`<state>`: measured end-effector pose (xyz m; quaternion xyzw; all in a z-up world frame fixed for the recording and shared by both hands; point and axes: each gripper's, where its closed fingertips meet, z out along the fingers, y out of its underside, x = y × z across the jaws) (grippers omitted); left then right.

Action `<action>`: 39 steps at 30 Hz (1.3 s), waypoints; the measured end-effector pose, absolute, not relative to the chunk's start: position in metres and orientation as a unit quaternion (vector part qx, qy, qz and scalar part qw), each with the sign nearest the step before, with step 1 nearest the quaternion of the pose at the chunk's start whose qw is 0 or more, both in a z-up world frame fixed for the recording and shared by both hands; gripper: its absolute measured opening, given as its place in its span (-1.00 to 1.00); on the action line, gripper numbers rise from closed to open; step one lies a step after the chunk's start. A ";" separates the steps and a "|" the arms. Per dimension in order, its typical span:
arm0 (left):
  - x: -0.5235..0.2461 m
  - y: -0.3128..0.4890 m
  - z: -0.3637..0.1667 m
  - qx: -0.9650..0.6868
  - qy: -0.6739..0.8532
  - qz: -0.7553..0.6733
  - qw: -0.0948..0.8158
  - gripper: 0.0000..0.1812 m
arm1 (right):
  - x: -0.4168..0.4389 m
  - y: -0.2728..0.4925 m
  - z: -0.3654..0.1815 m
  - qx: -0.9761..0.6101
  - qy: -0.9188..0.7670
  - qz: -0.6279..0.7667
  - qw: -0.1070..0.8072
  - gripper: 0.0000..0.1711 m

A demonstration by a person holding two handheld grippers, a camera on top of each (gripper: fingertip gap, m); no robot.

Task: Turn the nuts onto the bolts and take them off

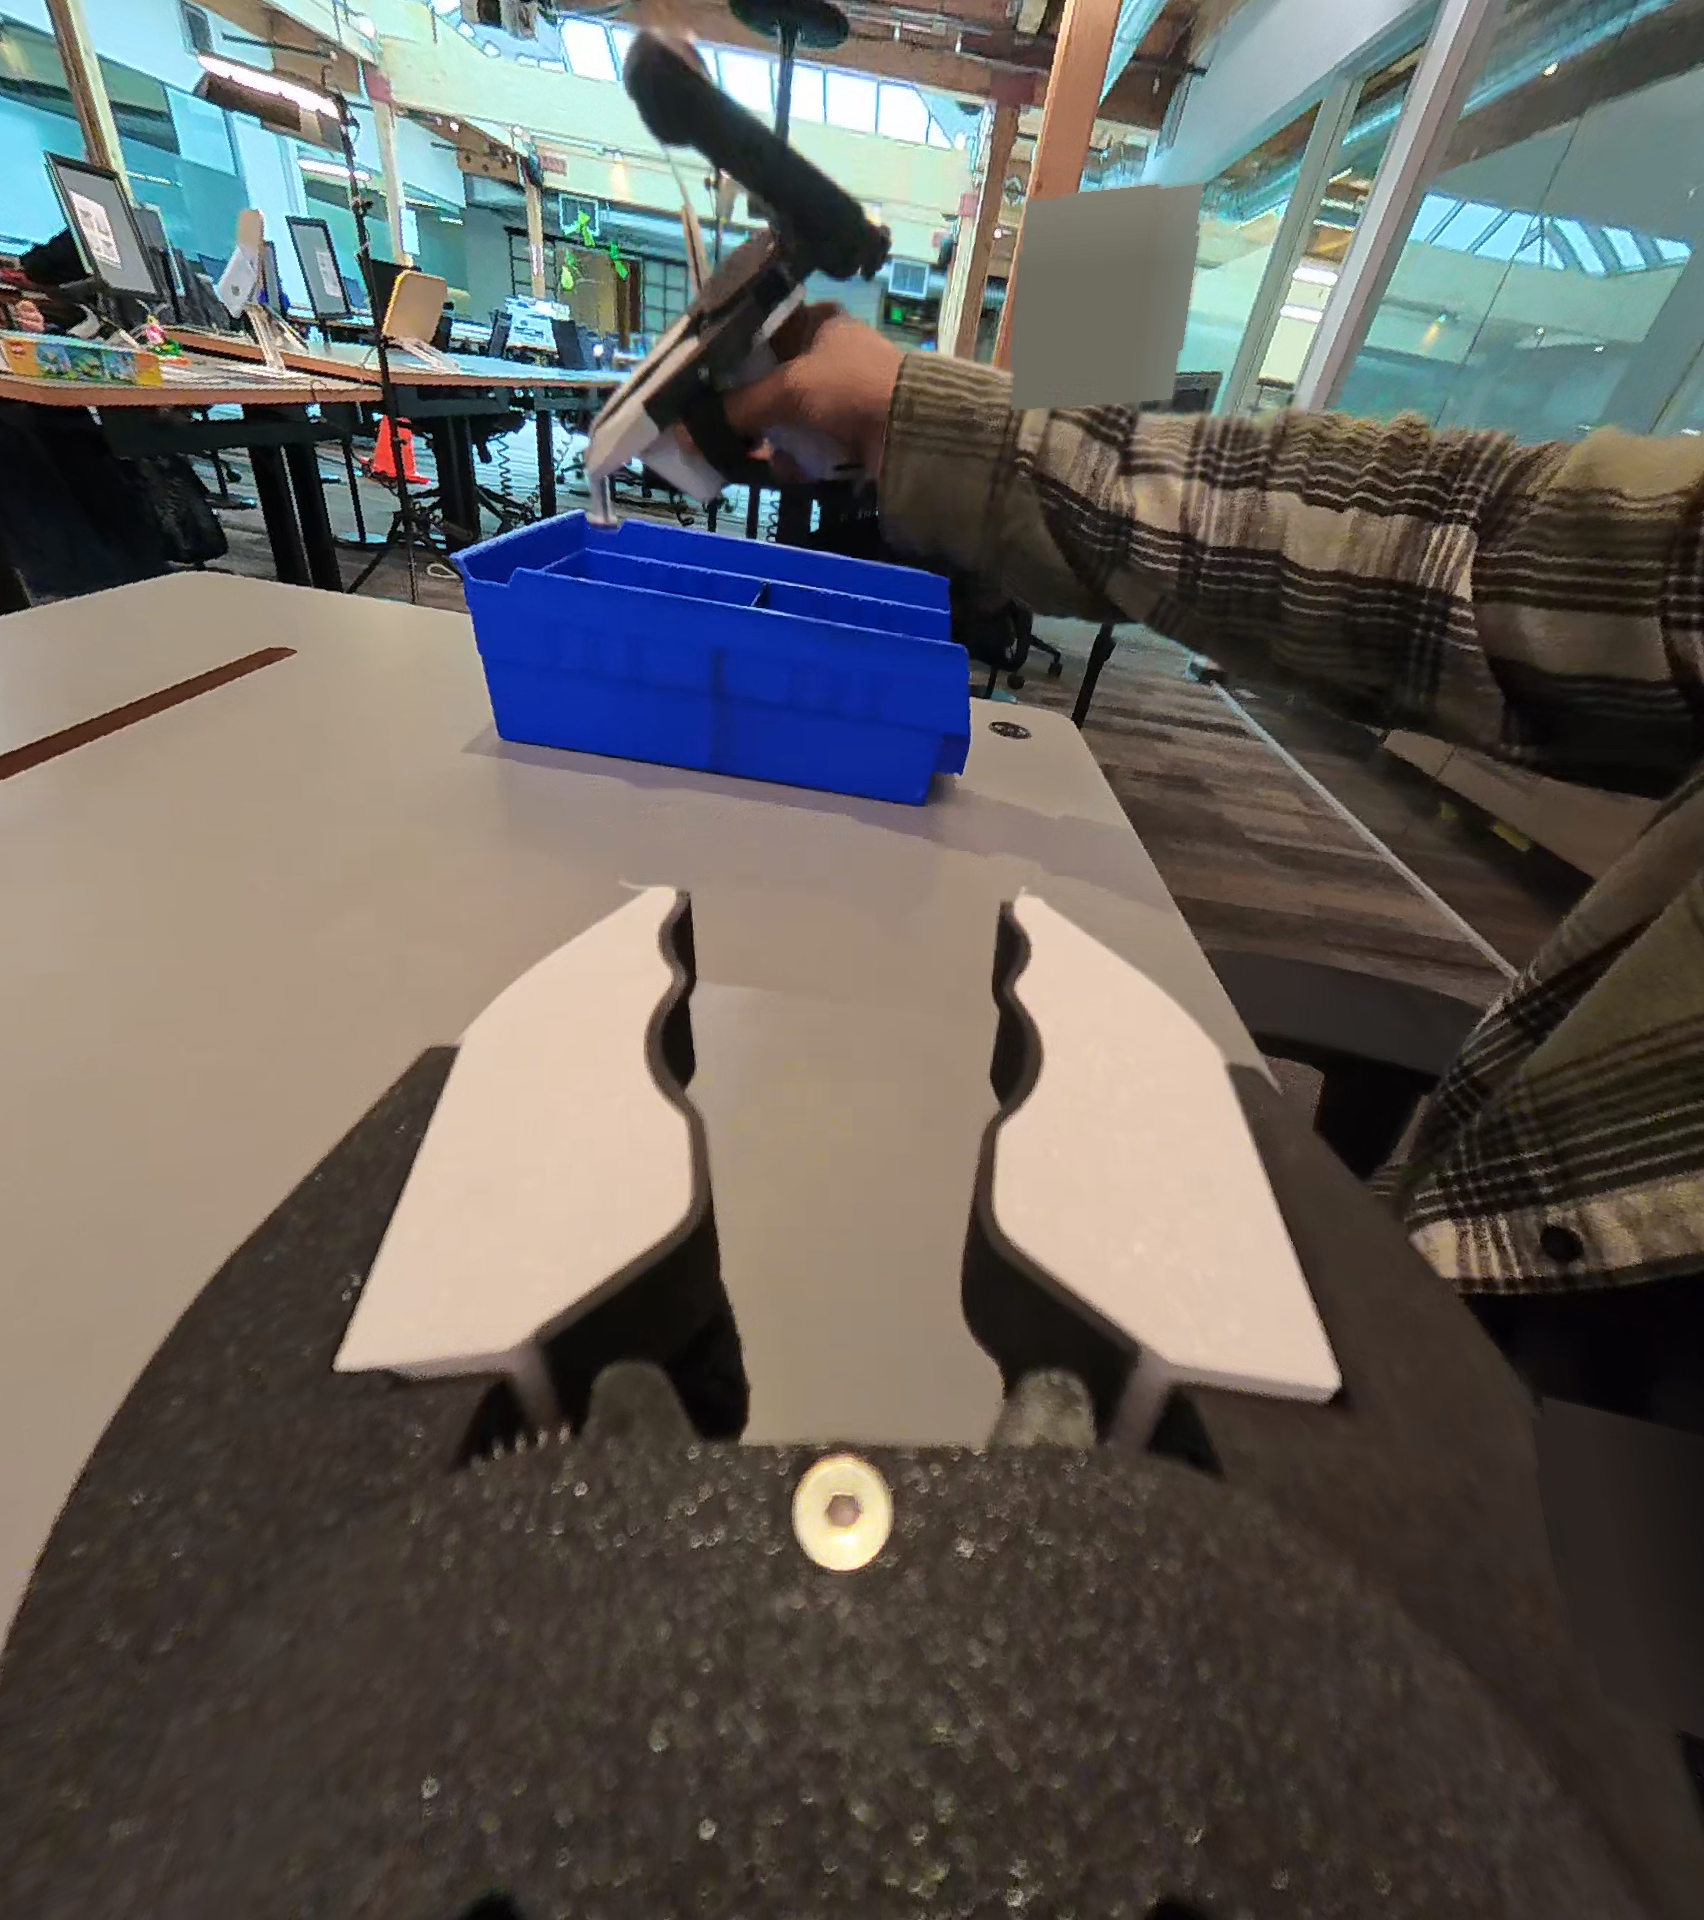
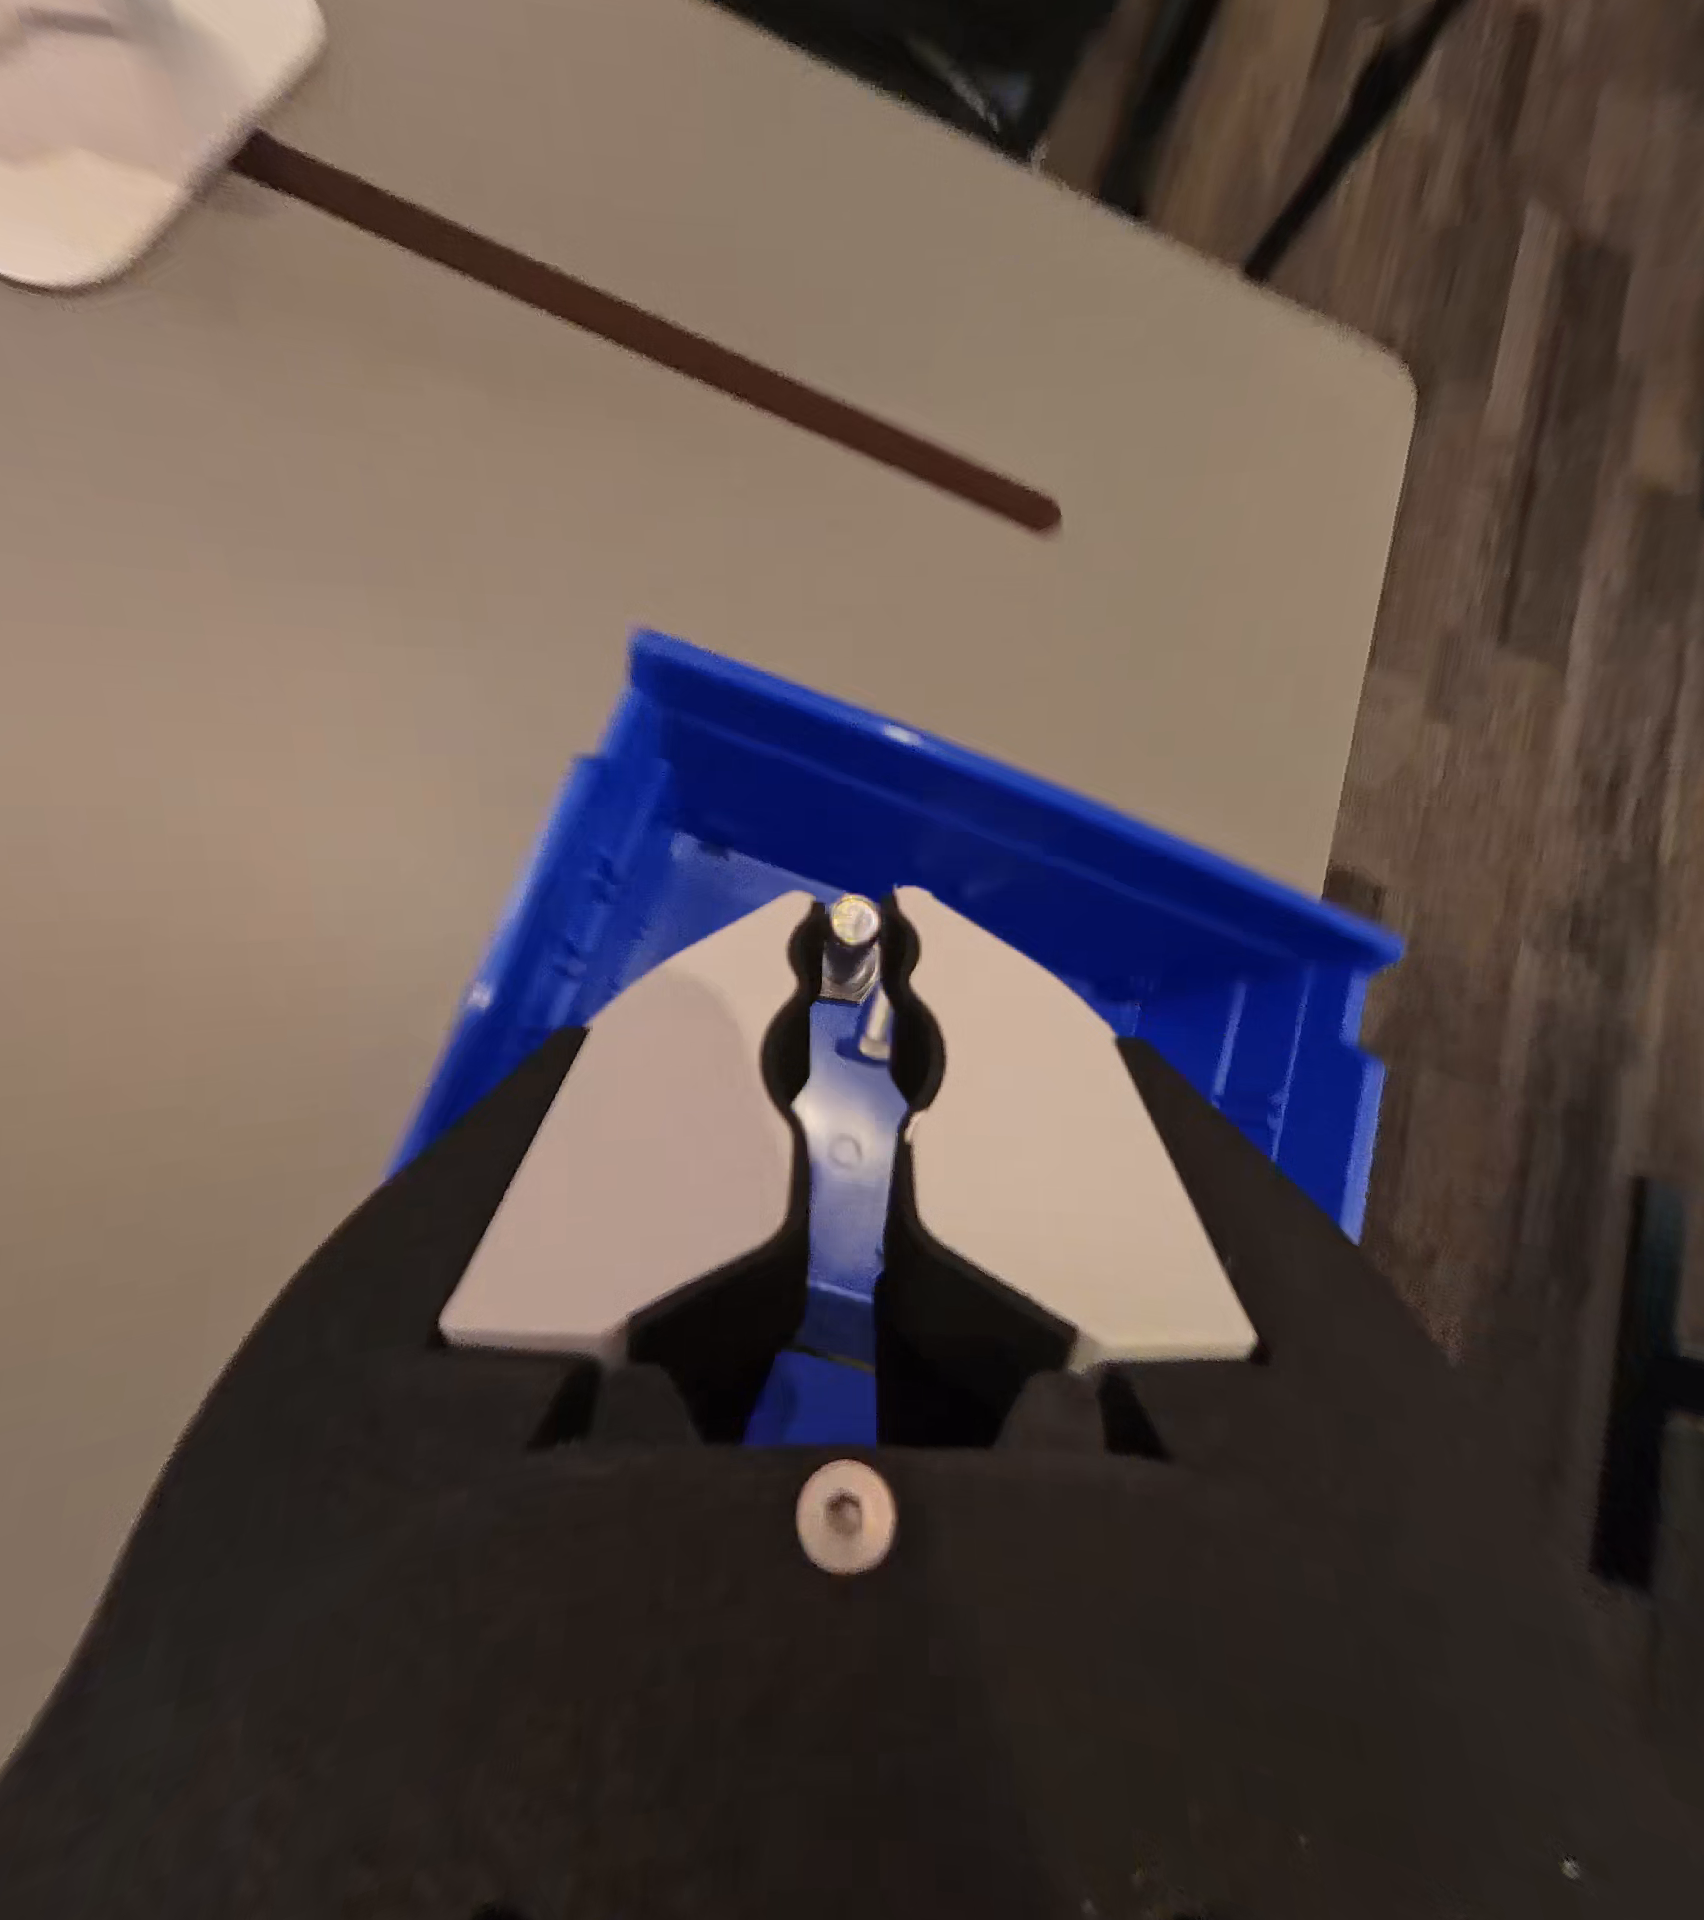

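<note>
A blue plastic bin (image 1: 723, 675) with inner dividers stands on the grey table (image 1: 204, 935). My left gripper (image 1: 843, 914) is open and empty, low over the table in front of the bin. My right gripper (image 1: 607, 509) hangs just above the bin's far left corner, tips pointing down, held by a hand in a plaid sleeve. In the right wrist view my right gripper (image 2: 856, 904) is shut on a silver bolt (image 2: 850, 951), held above the bin (image 2: 983, 821). Another metal piece (image 2: 877, 1031) shows through the gap, inside the bin.
A dark slot (image 1: 89, 727) runs across the table to the left; it also shows in the right wrist view (image 2: 640, 332). A white object (image 2: 69, 125) lies at the table's far corner. The table edge (image 1: 1139, 831) is to the right, floor beyond. A plaid-sleeved arm (image 1: 1347, 561) crosses above. There is about 45 cm between the tips of the two grippers. My left gripper's tips are some 35 cm from the white object (image 2: 69, 125).
</note>
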<state>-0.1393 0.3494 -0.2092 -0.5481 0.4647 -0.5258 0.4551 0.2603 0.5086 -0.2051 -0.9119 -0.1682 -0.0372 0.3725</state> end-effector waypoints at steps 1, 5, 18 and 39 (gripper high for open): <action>-0.139 0.350 -0.210 -0.549 0.465 -0.525 0.455 -0.39 | 0.270 0.508 -0.218 -0.918 -0.158 -0.038 0.362 -0.89; -0.140 0.351 -0.210 -0.550 0.463 -0.525 0.455 -0.40 | 0.294 0.503 -0.258 -0.936 -0.128 -0.036 0.326 -0.88; -0.144 0.361 -0.210 -0.562 0.443 -0.527 0.459 -0.41 | 0.281 0.488 -0.208 -0.899 -0.049 0.032 0.434 -0.32; -0.234 0.360 -0.143 -0.644 0.334 -0.377 0.575 -0.05 | 0.211 0.336 -0.171 -0.848 -0.003 0.047 0.527 0.04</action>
